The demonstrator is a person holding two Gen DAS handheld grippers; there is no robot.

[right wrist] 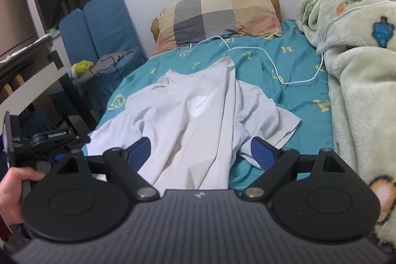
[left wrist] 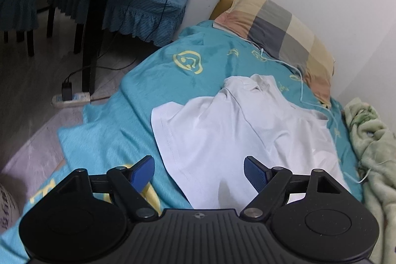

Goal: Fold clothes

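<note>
Shirt lies on the teal sheet, collar toward the pillow, hem nearest the grippers. Already rumpled; one side looks lapped over the middle, a sleeve spread out to the right.

Left gripper: jaws wide, nothing held, pads hovering over the shirt's near left hem, not pressing cloth.

Right gripper: jaws wide, empty, straddling the hem's middle.

Step, as judged: approach to the first grasp, both grippers lining up on the bottom edge.

Next move calls for lowering each to pinch one layer of hem without catching the sheet, keeping clear of the cable near the pillow
</note>
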